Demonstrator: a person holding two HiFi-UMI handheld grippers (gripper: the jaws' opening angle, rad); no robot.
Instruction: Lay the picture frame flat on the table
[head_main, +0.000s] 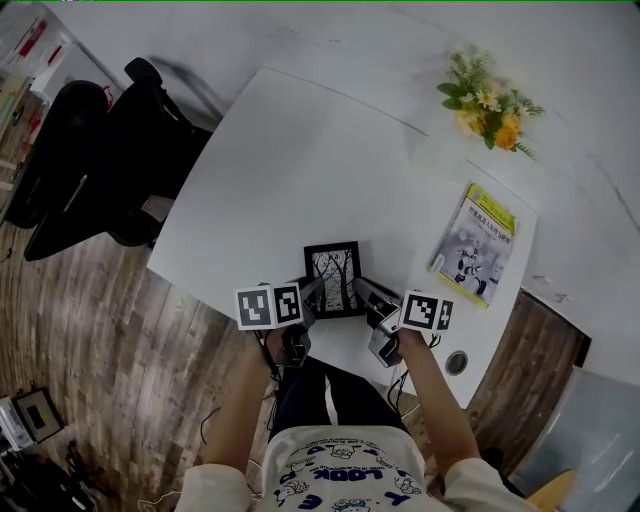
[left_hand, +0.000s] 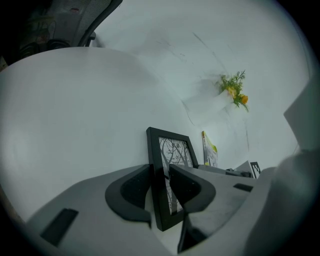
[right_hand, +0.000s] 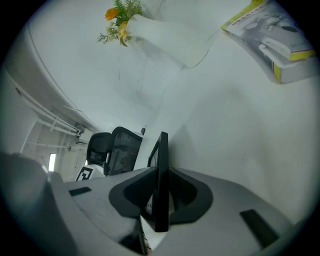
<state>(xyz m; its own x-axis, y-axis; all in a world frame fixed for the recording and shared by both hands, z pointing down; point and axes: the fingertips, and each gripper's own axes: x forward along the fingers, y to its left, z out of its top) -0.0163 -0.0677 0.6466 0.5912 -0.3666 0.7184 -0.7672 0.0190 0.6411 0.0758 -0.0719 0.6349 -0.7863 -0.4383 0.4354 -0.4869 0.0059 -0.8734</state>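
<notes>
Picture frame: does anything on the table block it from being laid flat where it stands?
Nothing visible does. The picture frame stands upright, with the left gripper and right gripper closed on its sides. The table around it is bare, and the booklet lies well off right.

A black rectangular picture frame (head_main: 333, 278) stands on the white table (head_main: 300, 150), close to its near edge. The left gripper (head_main: 314, 289) is at the frame's left edge and the right gripper (head_main: 362, 290) at its right edge, each with that edge between its jaws. A yellow-edged paper booklet (head_main: 475, 243) lies right of the frame, a little behind. A bunch of yellow and orange flowers (head_main: 487, 105) lies farther behind the frame, seemingly on the table. A black office chair (head_main: 90, 170) stands far left of the frame, off the table.
</notes>
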